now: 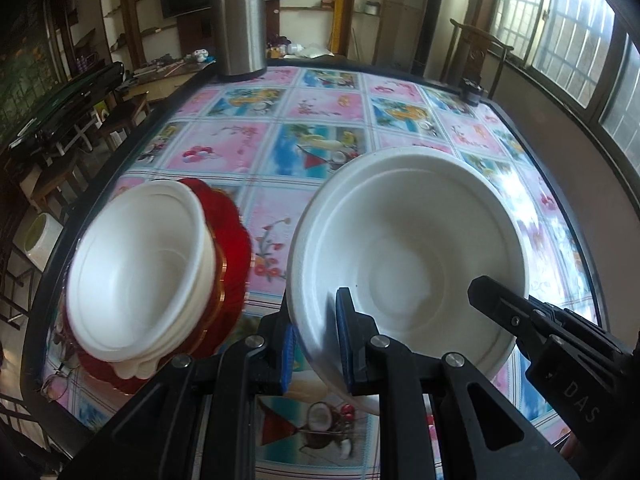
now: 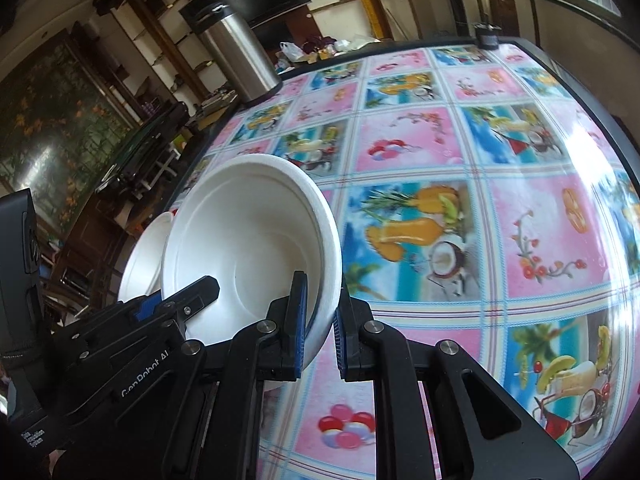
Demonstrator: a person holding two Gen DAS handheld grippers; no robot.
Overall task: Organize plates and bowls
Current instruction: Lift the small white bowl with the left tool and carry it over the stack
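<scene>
- The wide white foam bowl (image 1: 408, 256) hangs tilted above the glossy patterned tablecloth (image 1: 276, 148), held by 2 grippers at once on opposite sides of its rim
- The left gripper (image 1: 318, 344) is closed down on the near rim, 1 blue pad inside the bowl and 1 outside; the right gripper (image 2: 320, 336) pinches the opposite rim the same way
- Foam this thin looks likely to crease or tear if the 2 hands drift apart or twist against each other
- To the left sits the stack of matching white foam bowls (image 1: 140, 272) on scalloped red plates (image 1: 234, 248), near the table's edge; the stack already looks tilted, so a hard or off-centre drop could topple it or push it off
- Releasing 1 side before the other could flip the light bowl
- The tall steel flask (image 1: 239, 20) at the far edge stands well apart, no likely obstacle
</scene>
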